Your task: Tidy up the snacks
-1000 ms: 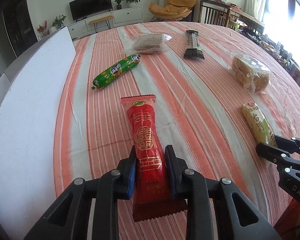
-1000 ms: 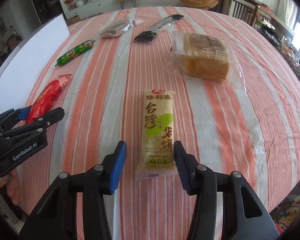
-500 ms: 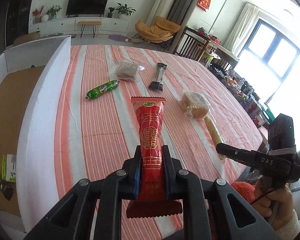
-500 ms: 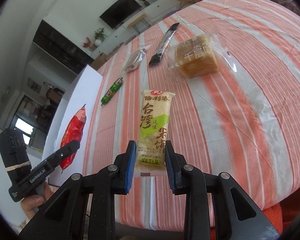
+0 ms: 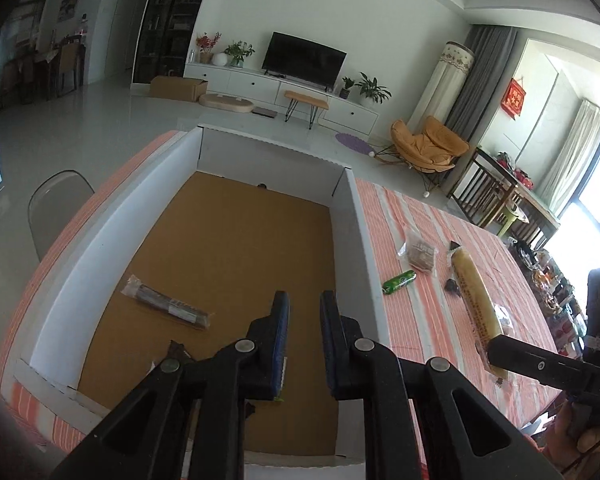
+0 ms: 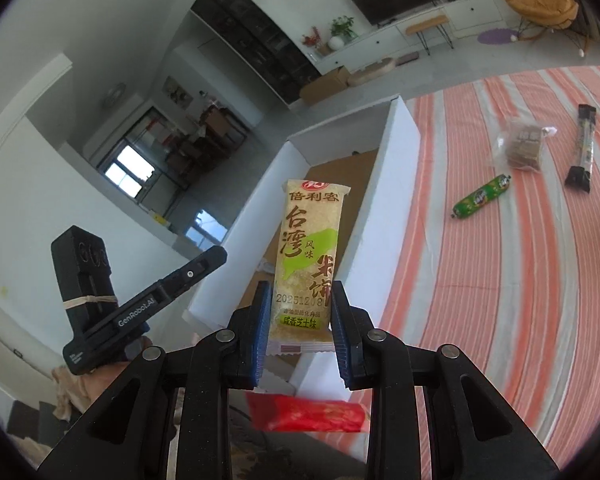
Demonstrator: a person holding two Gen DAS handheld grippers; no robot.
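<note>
My left gripper (image 5: 304, 300) hangs over the white box (image 5: 352, 216), its jaws shut to a narrow gap with nothing between them. A red snack pack (image 6: 308, 416) shows blurred low in the right wrist view, loose under my right gripper. My right gripper (image 6: 298, 300) is shut on the lower end of a yellow-green rice cracker pack (image 6: 308, 248), held upright in the air over the box's right wall (image 6: 392, 184). In the left wrist view that same pack (image 5: 474, 292) sticks up from the right gripper's finger (image 5: 512, 354). The left gripper (image 6: 214, 258) shows at the left of the right wrist view.
A dark wrapped bar (image 5: 168, 306) lies on the box's brown floor; other packs sit hidden under my left fingers. On the striped tablecloth (image 6: 480, 280) lie a green sausage (image 6: 482, 196), a clear pack of brown cakes (image 6: 522, 148) and a dark stick pack (image 6: 582, 148).
Both grippers rose and swung left to the box. The red pack has left the left jaws, which closed further. The right gripper lifted the yellow-green pack off the table.
</note>
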